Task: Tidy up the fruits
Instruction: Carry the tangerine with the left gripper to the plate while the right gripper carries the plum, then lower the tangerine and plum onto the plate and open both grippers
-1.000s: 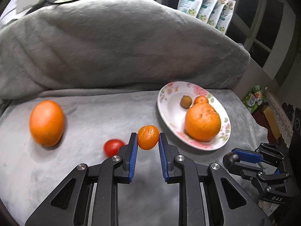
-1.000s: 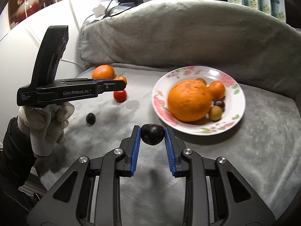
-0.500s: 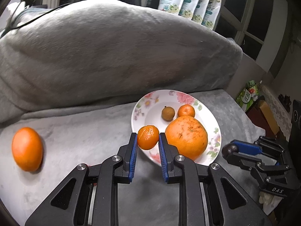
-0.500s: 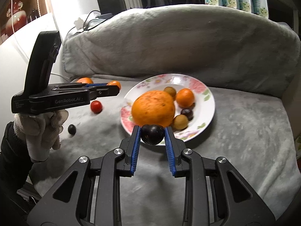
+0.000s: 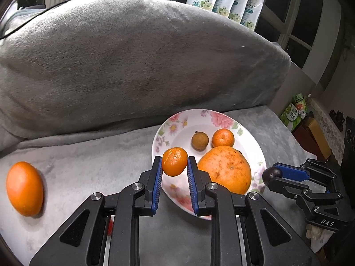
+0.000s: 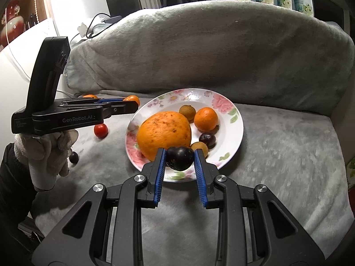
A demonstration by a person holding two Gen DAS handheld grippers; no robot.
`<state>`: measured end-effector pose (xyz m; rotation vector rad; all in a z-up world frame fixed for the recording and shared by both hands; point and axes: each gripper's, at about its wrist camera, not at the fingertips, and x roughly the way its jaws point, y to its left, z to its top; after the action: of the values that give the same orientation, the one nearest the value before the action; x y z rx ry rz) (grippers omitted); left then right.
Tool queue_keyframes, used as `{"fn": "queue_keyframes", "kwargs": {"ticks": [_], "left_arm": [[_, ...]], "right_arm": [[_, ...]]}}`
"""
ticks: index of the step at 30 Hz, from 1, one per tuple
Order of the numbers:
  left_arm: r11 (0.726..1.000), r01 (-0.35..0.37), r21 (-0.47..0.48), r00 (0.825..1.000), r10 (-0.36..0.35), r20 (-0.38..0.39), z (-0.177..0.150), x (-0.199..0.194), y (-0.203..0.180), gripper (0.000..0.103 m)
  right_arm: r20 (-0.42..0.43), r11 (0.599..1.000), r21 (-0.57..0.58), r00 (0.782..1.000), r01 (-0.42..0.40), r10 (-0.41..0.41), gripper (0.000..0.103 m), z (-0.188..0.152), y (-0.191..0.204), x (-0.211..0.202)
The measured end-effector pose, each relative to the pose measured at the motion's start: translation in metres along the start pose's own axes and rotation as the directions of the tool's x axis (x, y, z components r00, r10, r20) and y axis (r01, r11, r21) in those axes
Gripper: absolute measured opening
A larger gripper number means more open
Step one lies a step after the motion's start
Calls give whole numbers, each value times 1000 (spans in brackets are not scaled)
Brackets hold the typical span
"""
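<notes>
Two grippers: both loaded, both over the near edge of the plate.
Left gripper point(image 5: 174, 166): blue pads pinch a small wrinkled mandarin point(image 5: 174, 161) at its sides; the fruit sits at the fingertips, over the plate's rim at about 8 o'clock.
Right gripper point(image 6: 179, 158): pads clamp a dark plum point(image 6: 179, 157) between the tips, over the plate's rim at about 6 o'clock.
Plate point(image 6: 237, 130): floral, on the grey blanket point(image 6: 288, 155); holds a large orange point(image 6: 164, 133), a smaller mandarin, two brown longans and one dark plum.
Off the plate: an orange point(image 5: 24, 191) at 9 o'clock in the left view; a cherry tomato point(image 6: 101, 130) and a dark fruit point(image 6: 73, 157) near the gloved hand point(image 6: 44, 153).
</notes>
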<state>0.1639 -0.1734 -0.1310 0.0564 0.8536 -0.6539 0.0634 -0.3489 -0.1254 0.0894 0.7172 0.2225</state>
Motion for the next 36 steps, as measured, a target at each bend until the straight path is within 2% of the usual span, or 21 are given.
{"fn": "queue_keyframes", "kwargs": {"ticks": [24,25,28,32,33,34,35,36], "left_arm": [[1000,-4,-2,1000,4,-11,7,10,0,22],[1000,-5,-2,1000,5,-10,7,10,0,25],[1000,-6,-7,1000,6,-4,8,8,1,34],[1000,-9,-7,1000,9,2,9,6,1,38],[1000,-9,-8,1000,9,5,9,5,1,46],[1000,-10,-10,1000,10,12,9,4,1,55],[1000,-11,-10,1000,11,17,9,3,1,58],[1000,-12,-11,1000,12,23,9,1,0,62]], "right_arm": [[-10,1000,0,1000,9,-9,29,1,-5,9],[-9,1000,1,1000,9,-9,32,1,-5,9],[8,1000,1,1000,17,-17,55,1,-5,6],[21,1000,-6,1000,14,-14,57,3,-3,3],[21,1000,-9,1000,14,-14,58,3,-3,3],[20,1000,-14,1000,13,-13,64,3,-2,3],[22,1000,-18,1000,13,-13,72,2,-2,3],[29,1000,-24,999,18,-18,75,2,0,2]]}}
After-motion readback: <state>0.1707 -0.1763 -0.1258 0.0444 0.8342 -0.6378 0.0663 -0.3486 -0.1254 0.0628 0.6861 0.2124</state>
